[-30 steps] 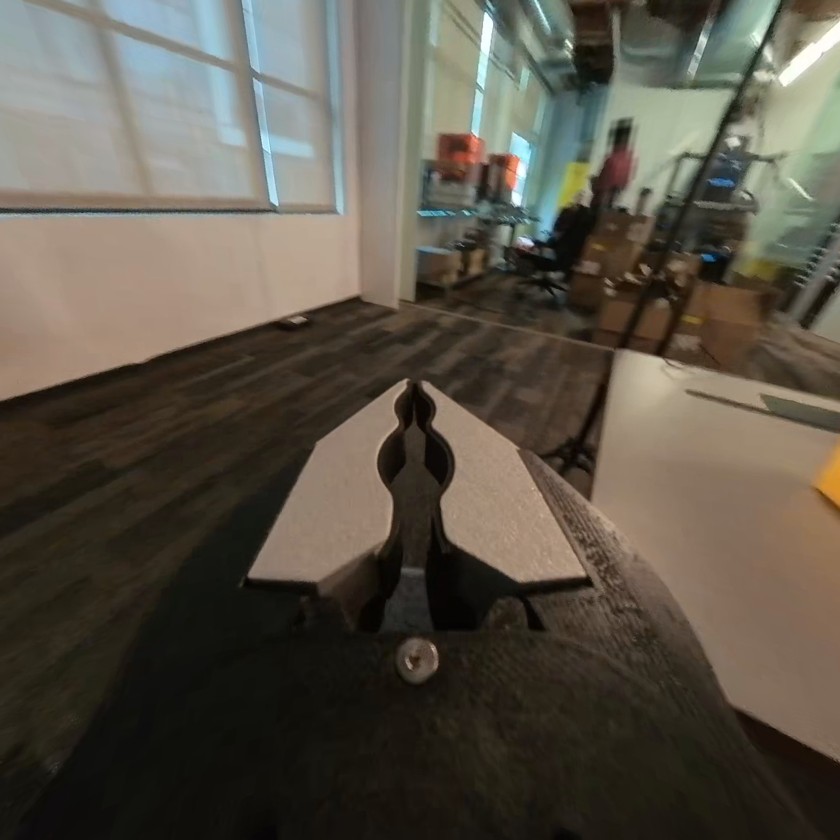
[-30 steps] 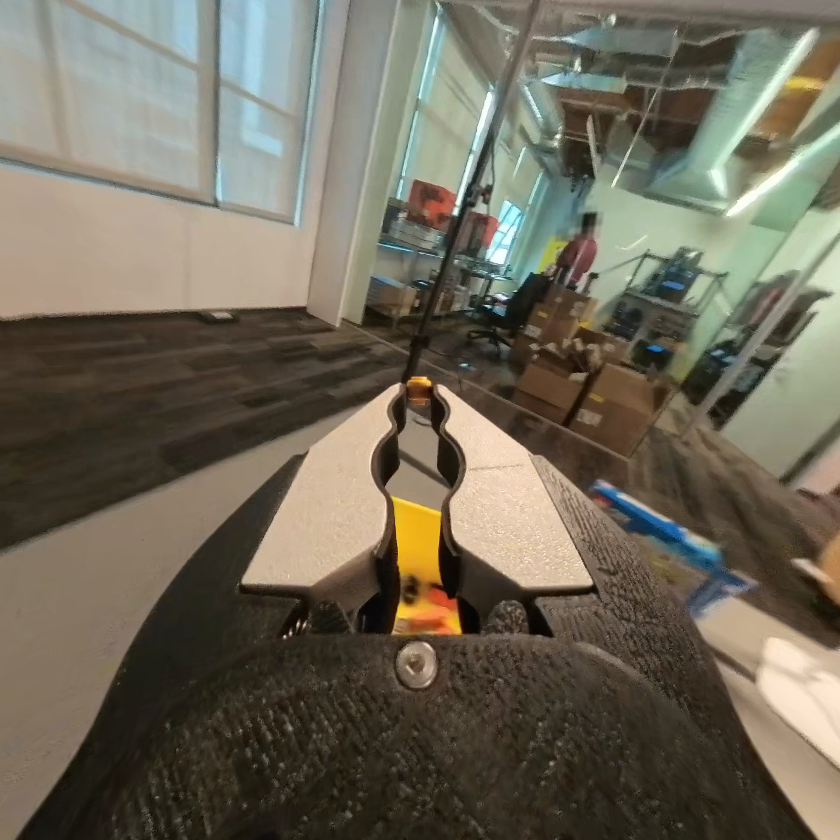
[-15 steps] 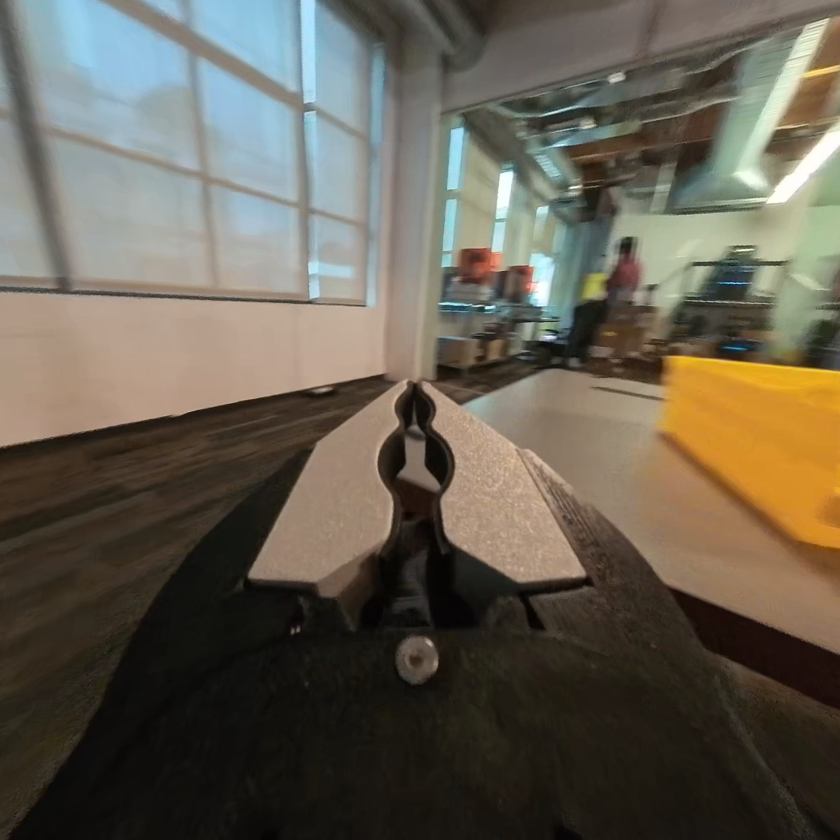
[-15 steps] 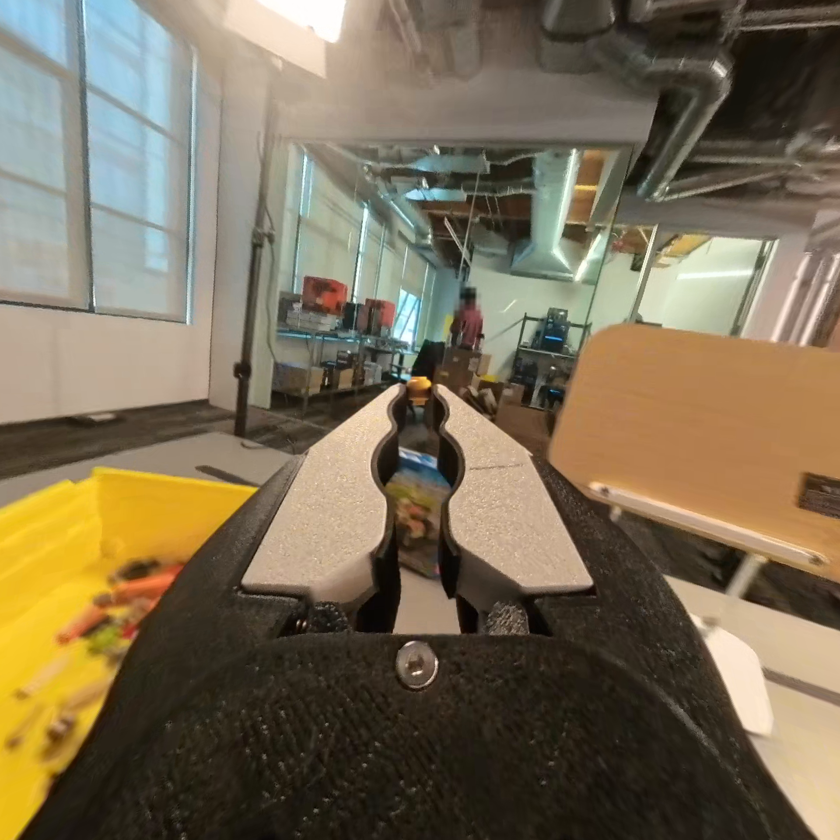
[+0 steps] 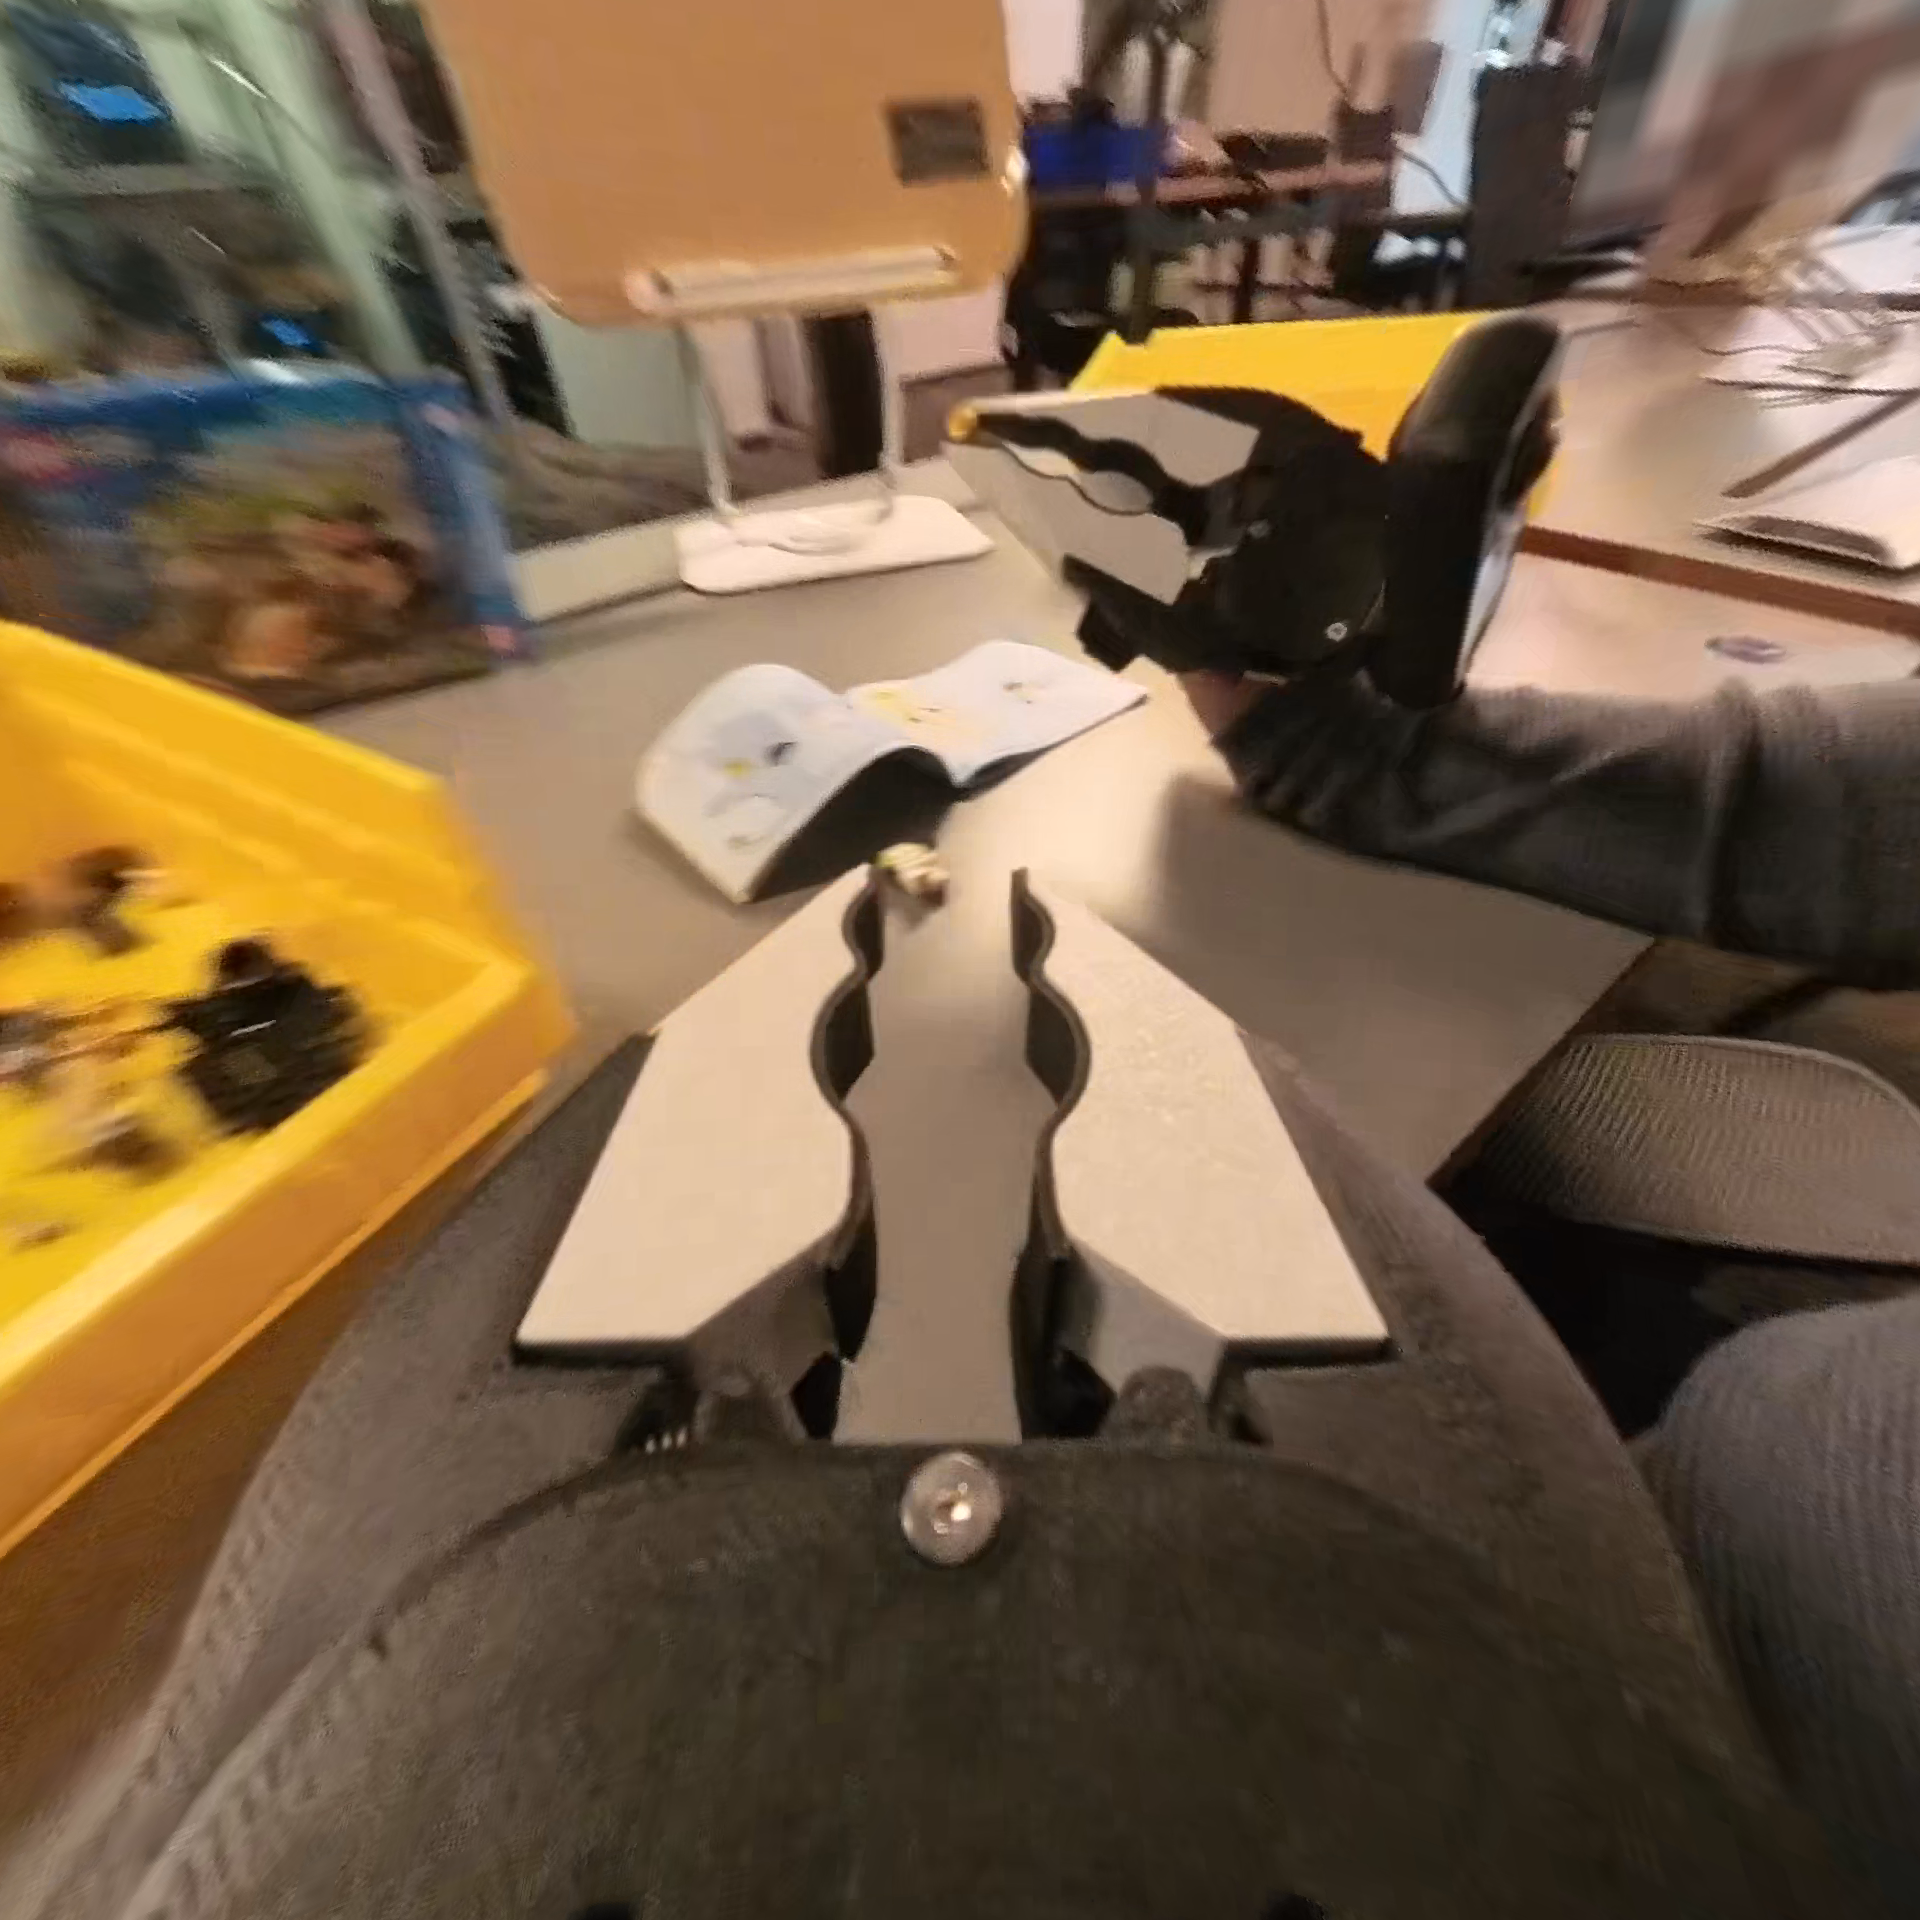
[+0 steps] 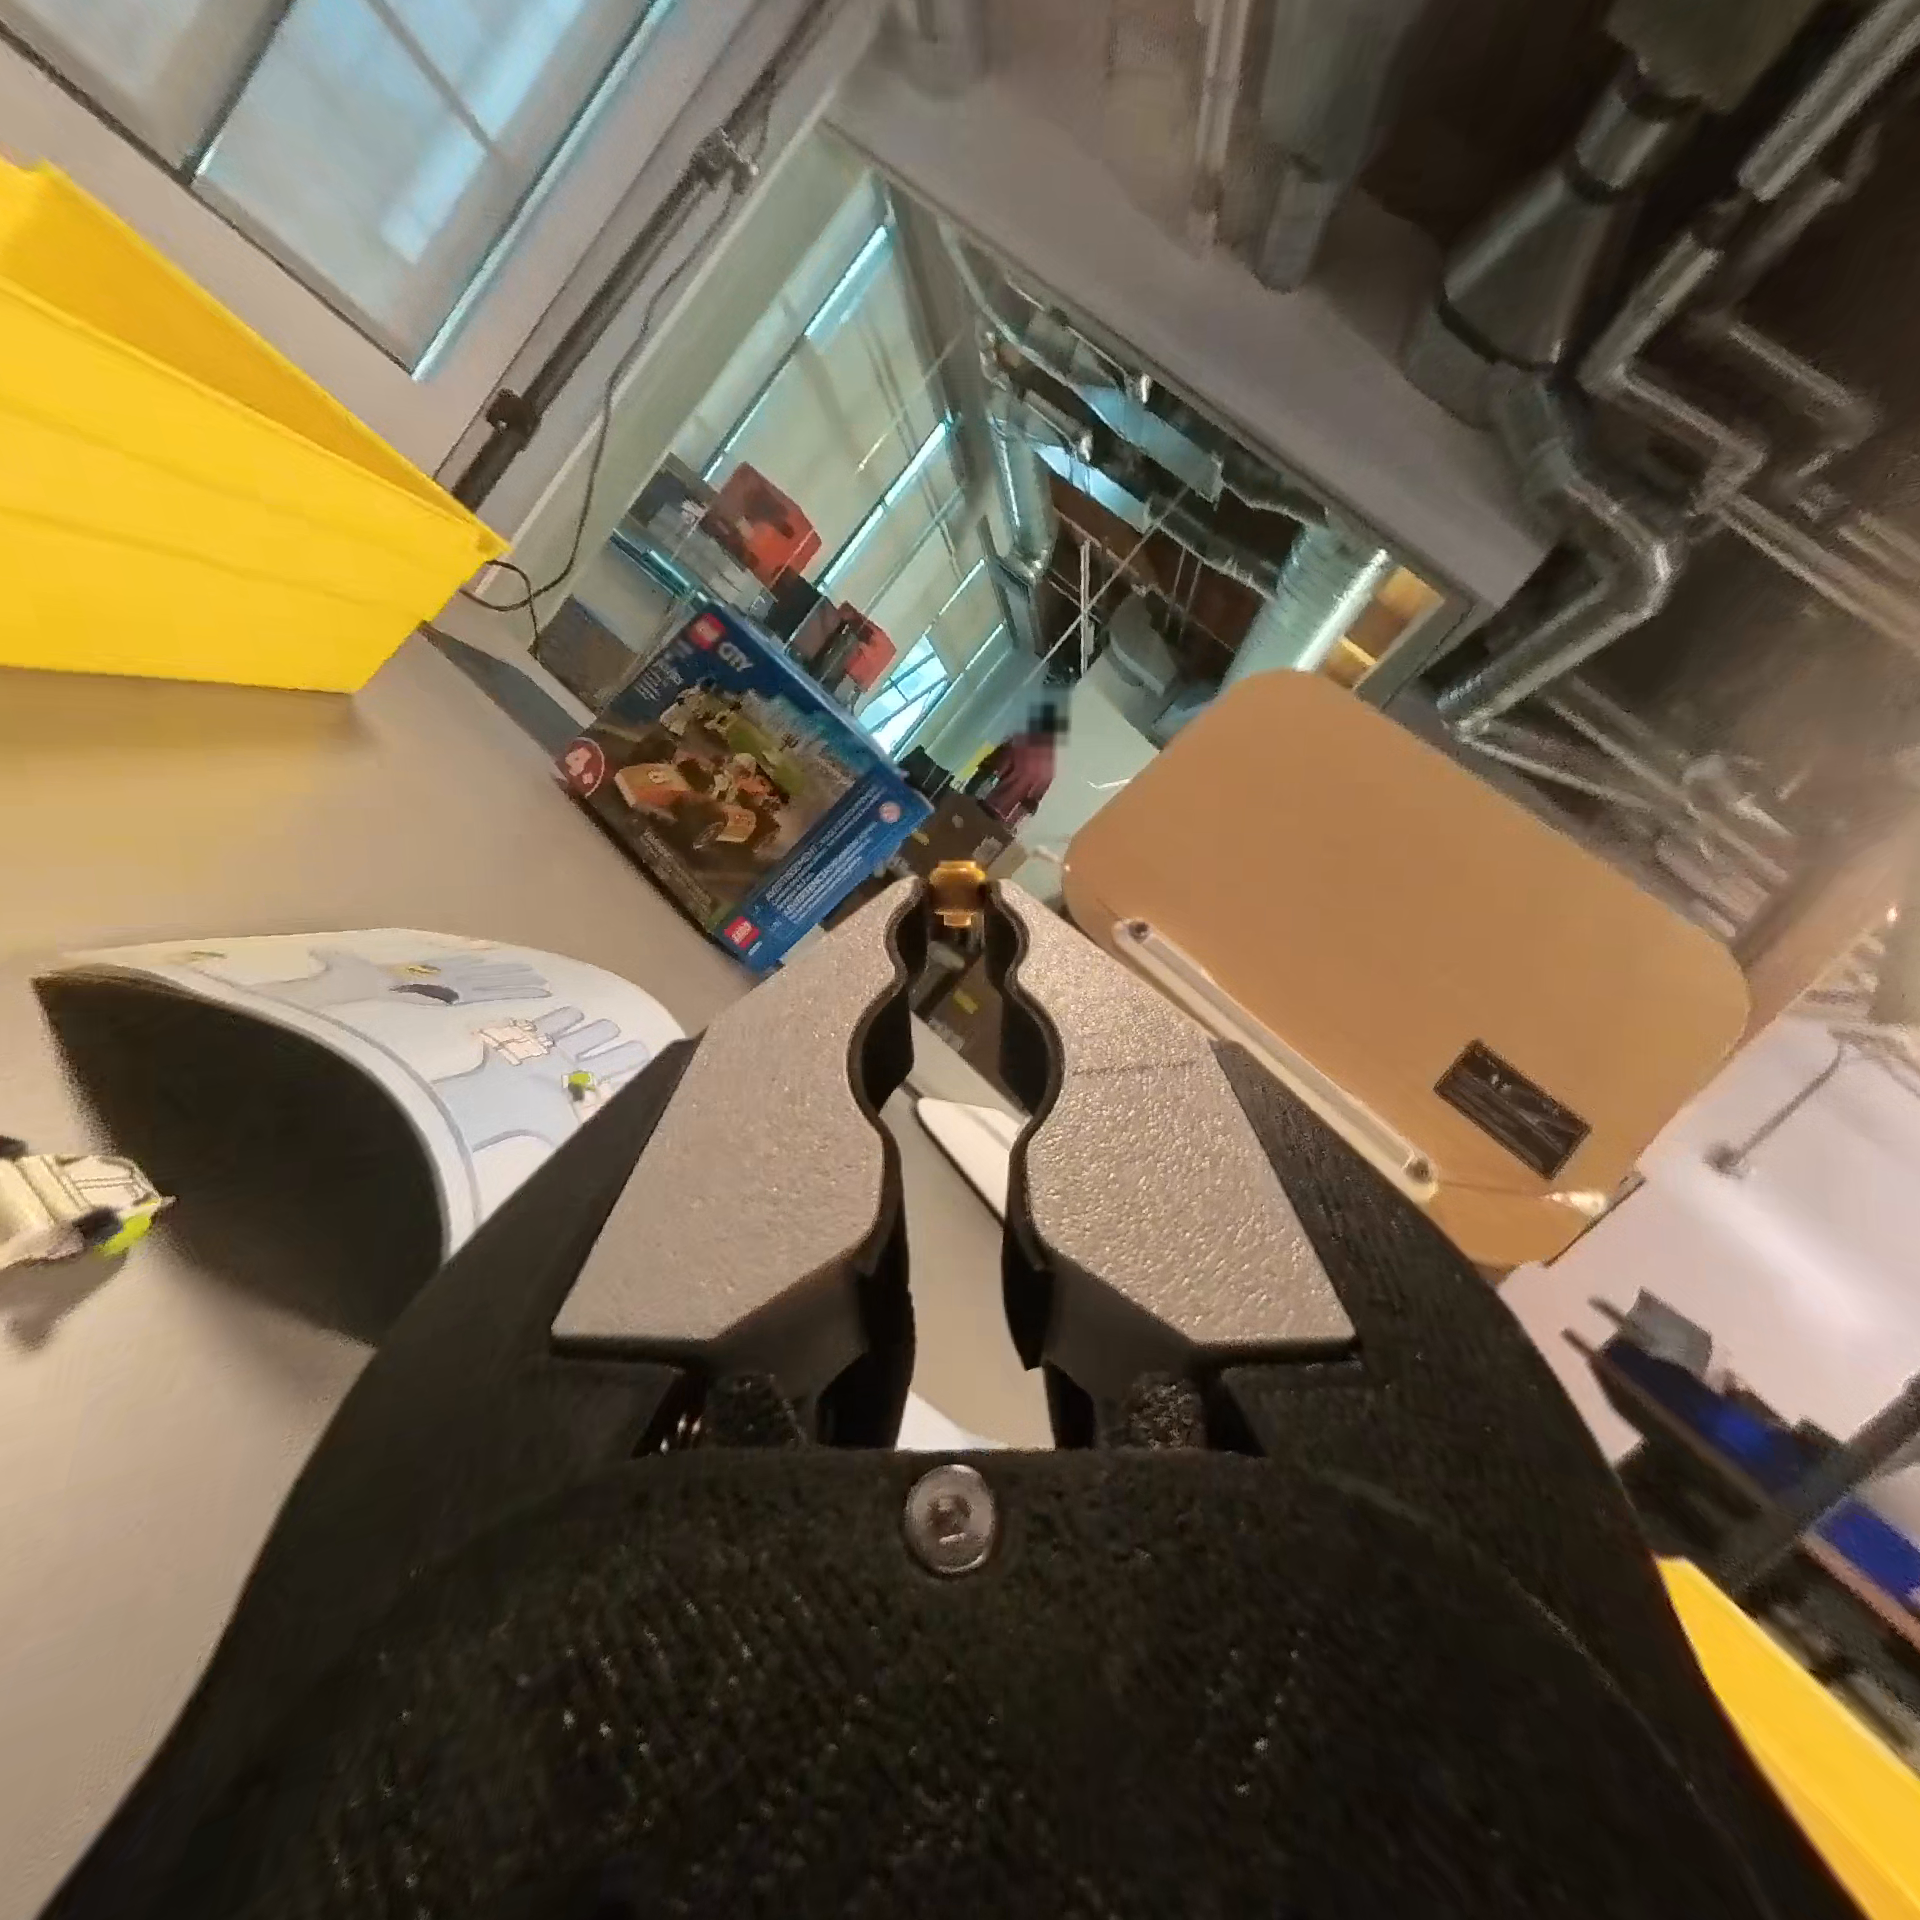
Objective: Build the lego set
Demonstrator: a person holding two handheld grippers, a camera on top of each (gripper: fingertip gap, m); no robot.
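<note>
The left claw [image 5: 940, 894] is wide open and empty just short of a small grey piece [image 5: 912, 871] by the book [image 5: 883, 727] mid-counter [image 5: 1299, 935], while the right claw [image 6: 954, 904] pinches what looks like a tiny gold piece [image 6: 954, 896], which could slip out if squeezed unevenly.

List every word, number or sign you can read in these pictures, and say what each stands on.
I will not copy writing; these bear it.
Blue set box: printed words, logos and a number.
Dark plate on the wooden stand: too small to read.
Instruction booklet: drawings only, nothing legible.
</note>
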